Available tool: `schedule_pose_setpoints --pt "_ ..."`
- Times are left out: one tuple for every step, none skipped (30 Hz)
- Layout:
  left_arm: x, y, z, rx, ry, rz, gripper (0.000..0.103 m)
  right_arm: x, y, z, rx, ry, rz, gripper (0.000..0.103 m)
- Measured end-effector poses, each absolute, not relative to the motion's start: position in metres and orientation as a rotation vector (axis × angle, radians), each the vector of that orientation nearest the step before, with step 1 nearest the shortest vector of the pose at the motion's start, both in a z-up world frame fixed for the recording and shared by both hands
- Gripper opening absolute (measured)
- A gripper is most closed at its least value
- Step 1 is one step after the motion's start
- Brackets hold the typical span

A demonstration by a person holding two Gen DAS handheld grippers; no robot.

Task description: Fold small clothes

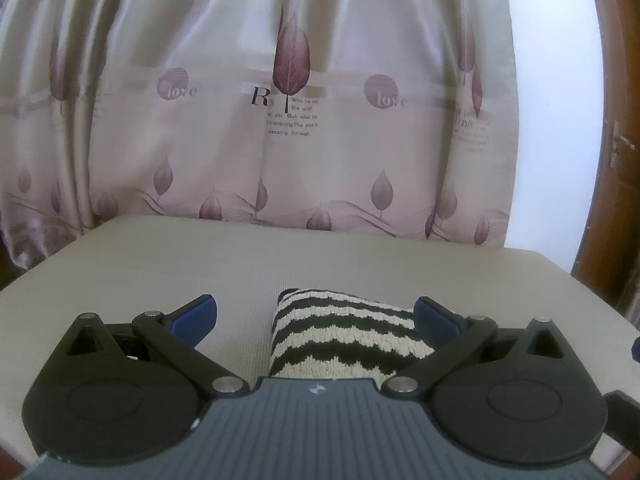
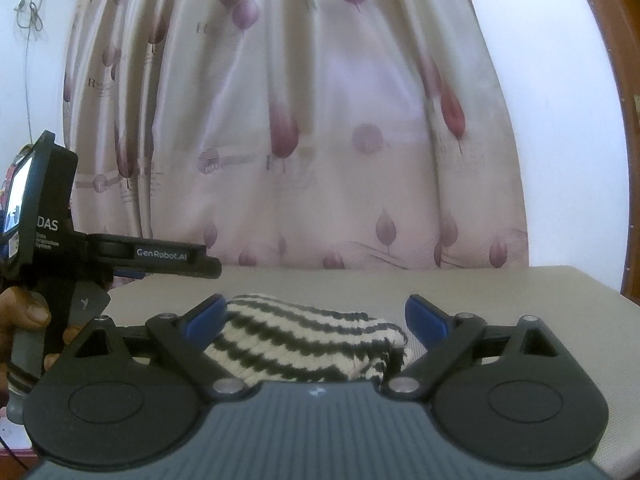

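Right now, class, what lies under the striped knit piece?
The striped knit piece rests on the beige table, which shows all around it. The part of the table directly beneath is covered, so anything there cannot be seen.

Soft daylight glowing through the backlit curtain [image 1: 280, 120], even diffuse brightness, faint shadows on the surface [image 1: 160, 264], right wrist view hazier with smeared curtain print, strong fisheye bowing at edges, wall [image 2: 560, 120] washed pale, low-resolution graininess throughout
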State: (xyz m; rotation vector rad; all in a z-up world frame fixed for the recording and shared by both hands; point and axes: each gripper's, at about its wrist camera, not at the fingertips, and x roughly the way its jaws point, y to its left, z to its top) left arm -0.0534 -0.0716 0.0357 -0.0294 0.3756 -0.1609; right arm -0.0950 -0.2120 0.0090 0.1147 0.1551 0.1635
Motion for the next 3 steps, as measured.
schedule_pose_setpoints --pt "-0.0541 -0.0715 0.0356 -0.028 0.373 -0.165 0.103 -0.0954 -0.2121 0.009 0.114 0.153 0.165 0.097" --pt "-0.0548 -0.0724 0.036 -0.021 0.368 -0.164 0.103 -0.0955 -0.2116 0.0091 0.113 0.153 0.166 0.097" --pt "-0.0554 -0.0733 0.0362 -0.012 0.363 -0.166 0.103 -0.0954 -0.2111 0.0092 0.112 0.152 0.165 0.097"
